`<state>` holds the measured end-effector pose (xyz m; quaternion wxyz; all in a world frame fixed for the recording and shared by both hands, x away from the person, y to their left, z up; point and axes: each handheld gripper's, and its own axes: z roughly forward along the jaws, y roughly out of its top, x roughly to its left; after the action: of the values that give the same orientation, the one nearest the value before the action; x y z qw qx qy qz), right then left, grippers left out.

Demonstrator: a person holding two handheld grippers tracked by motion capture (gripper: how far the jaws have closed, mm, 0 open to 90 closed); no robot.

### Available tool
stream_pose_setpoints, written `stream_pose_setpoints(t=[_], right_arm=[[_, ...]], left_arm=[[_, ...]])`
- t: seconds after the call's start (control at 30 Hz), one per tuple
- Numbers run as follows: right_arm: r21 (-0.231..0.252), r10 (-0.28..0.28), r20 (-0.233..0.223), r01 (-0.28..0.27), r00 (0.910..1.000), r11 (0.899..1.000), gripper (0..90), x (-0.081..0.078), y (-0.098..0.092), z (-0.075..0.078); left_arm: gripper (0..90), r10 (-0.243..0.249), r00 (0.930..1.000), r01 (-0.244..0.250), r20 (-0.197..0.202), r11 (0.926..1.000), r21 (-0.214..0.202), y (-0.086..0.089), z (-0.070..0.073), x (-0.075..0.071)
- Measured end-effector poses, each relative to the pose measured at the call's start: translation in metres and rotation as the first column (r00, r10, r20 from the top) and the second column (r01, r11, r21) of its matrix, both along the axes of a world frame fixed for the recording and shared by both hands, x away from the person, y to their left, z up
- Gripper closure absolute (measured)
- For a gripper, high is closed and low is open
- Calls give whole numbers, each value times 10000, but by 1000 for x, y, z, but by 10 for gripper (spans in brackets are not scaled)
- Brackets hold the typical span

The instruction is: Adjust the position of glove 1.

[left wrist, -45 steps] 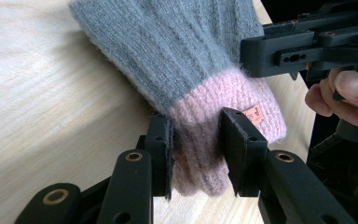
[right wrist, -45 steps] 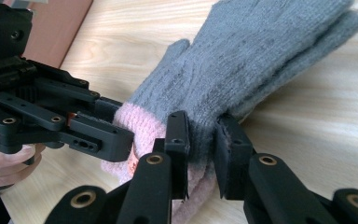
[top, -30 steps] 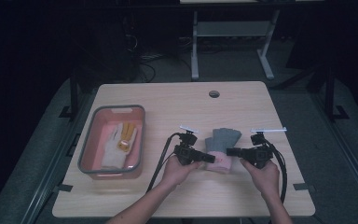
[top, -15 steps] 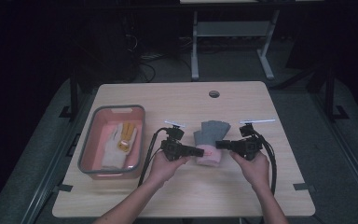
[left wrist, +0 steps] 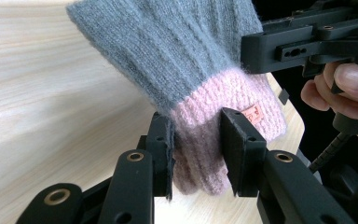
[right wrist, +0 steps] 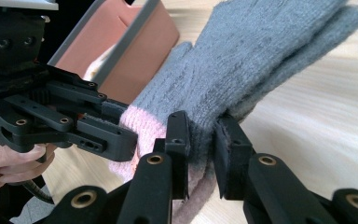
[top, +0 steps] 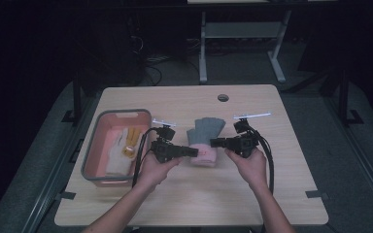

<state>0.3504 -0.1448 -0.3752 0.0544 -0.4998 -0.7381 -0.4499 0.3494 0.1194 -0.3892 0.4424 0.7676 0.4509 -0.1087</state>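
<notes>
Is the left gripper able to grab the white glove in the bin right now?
Probably not yet. The left gripper is shut on the grey-and-pink glove, so its fingers are full. The white glove lies uncovered in the bin close by, so after letting go it likely could.

The small orange tag (left wrist: 255, 113) on the glove's (left wrist: 177, 56) pink cuff is too blurred to read.

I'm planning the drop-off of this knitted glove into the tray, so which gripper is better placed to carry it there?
Probably the left gripper. It is clamped on the pink cuff of the grey knitted glove and sits right beside the pink grey-rimmed tray. The right gripper, gripping the cuff's other edge, is on the far side.
</notes>
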Motion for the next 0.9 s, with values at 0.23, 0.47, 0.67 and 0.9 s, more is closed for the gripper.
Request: stream_pose_setpoints(t=[0.23,0.47,0.67,0.9], right_arm=[[10,293,91,-293,9995,9996,769,8,19,4],[-47,564,122,-564,9983,9984,769,13,39,10],[-14,767,185,-767,9969,9971,769,17,53,14],[-65,972,232,-971,9950,9953,769,22,66,19]], left_arm=[[664,185,9996,-187,192,9998,71,21,7,0],[665,447,9987,-447,236,9990,14,39,11,0],[666,602,9977,-603,301,9982,25,53,16,-1],[669,751,9965,-754,376,9971,84,66,20,0]])
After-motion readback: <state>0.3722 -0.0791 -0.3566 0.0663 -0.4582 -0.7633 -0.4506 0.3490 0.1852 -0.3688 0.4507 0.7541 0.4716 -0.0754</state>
